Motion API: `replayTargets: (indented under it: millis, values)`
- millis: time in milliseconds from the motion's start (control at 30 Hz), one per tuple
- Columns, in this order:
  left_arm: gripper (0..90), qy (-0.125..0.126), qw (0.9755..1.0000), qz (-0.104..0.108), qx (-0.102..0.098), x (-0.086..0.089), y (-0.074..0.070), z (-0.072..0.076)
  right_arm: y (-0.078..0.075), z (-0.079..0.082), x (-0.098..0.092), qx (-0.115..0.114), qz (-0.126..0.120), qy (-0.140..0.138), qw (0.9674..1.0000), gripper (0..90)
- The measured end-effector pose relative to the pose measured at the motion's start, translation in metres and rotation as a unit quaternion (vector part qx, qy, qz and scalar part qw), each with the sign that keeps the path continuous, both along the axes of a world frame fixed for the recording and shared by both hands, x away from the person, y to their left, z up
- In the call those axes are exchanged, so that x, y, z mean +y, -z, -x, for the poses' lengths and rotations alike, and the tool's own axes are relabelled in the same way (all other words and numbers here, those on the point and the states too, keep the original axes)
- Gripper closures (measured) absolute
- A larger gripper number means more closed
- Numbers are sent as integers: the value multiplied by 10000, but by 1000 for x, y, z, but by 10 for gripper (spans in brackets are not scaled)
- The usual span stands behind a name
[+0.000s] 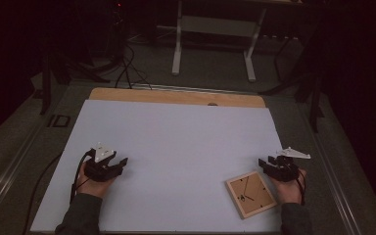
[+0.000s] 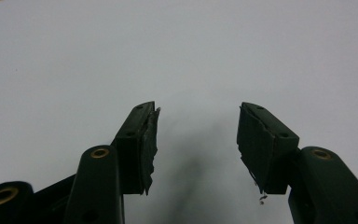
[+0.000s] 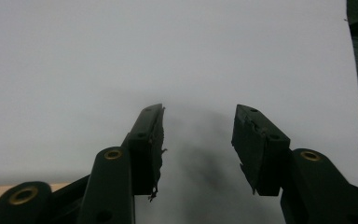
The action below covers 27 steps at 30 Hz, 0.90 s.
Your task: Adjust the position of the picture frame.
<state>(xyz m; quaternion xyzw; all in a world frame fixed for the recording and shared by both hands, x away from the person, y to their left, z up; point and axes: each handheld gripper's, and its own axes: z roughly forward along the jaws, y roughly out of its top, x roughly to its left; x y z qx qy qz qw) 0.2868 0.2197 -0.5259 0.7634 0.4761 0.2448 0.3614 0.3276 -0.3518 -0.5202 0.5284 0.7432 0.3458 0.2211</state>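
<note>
A small square wooden-framed clock (image 1: 250, 194) lies flat on the white table sheet (image 1: 176, 147) near the front right. My right gripper (image 1: 266, 162) rests just to its right, close to the frame's far corner, jaws open and empty; its own view (image 3: 198, 114) shows bare sheet between the pads and a strip of the wooden frame (image 3: 0, 193) at the bottom left. My left gripper (image 1: 122, 164) sits at the front left of the sheet, far from the clock. Its jaws (image 2: 199, 109) stand open over bare white surface.
A wooden strip (image 1: 176, 96) runs along the table's far edge. Beyond it stand a white table frame (image 1: 215, 34) and cables (image 1: 127, 68) on a dark floor. The sheet's right edge (image 3: 349, 70) lies close to my right gripper.
</note>
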Motion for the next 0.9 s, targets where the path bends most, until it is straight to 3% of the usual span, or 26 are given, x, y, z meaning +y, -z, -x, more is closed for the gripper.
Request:
replayTargets:
  millis: [233,400,667,767,900]
  values:
    - [479,12,9999,108,-21,2,-2,2,-8,1,-2,6,-332,-186,9993,573]
    - [480,57,9998,188,-66,3,-3,3,-11,3,1,106,-284,-513,9982,602]
    - [480,161,9996,211,-97,2,-4,6,-12,9,3,223,-285,-777,9963,635]
    - [479,175,9997,167,-95,1,-4,6,-15,12,4,248,-306,-903,9951,687]
    - [480,189,9997,138,-80,0,-3,6,-21,18,9,223,-179,-1149,9930,871]
